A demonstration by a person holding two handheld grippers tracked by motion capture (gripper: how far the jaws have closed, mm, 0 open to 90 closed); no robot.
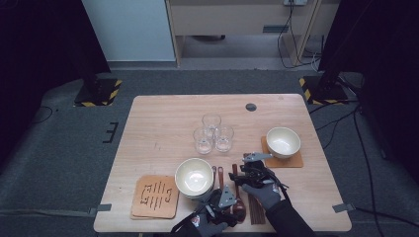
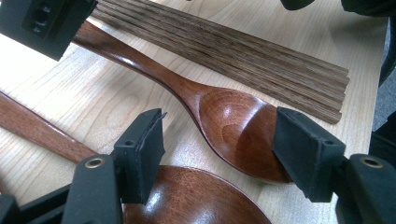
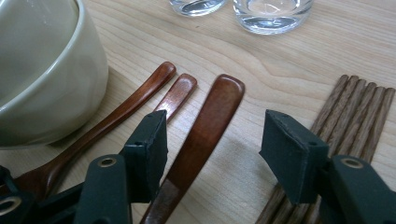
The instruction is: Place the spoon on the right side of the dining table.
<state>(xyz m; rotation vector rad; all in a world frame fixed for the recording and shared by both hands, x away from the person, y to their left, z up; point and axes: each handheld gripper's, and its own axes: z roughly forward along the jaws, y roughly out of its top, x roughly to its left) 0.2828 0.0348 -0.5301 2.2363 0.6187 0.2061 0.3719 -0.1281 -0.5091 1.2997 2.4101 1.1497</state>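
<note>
Both grippers are lining up on the same wooden spoon (image 2: 233, 130) beside the chopsticks (image 3: 355, 112) — left gripper (image 2: 219, 149) gaping around its bowl, right gripper (image 3: 212, 144) straddling the handle, neither gripping. Next move probably needs a squeeze — then lift.

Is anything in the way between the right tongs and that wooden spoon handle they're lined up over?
Nothing visible. The right tongs stand open astride the handle of the dark brown wooden spoon, pads apart from it. The bundle of dark wooden chopsticks lies just outside one pad, and a second brown spoon handle outside the other.
</note>
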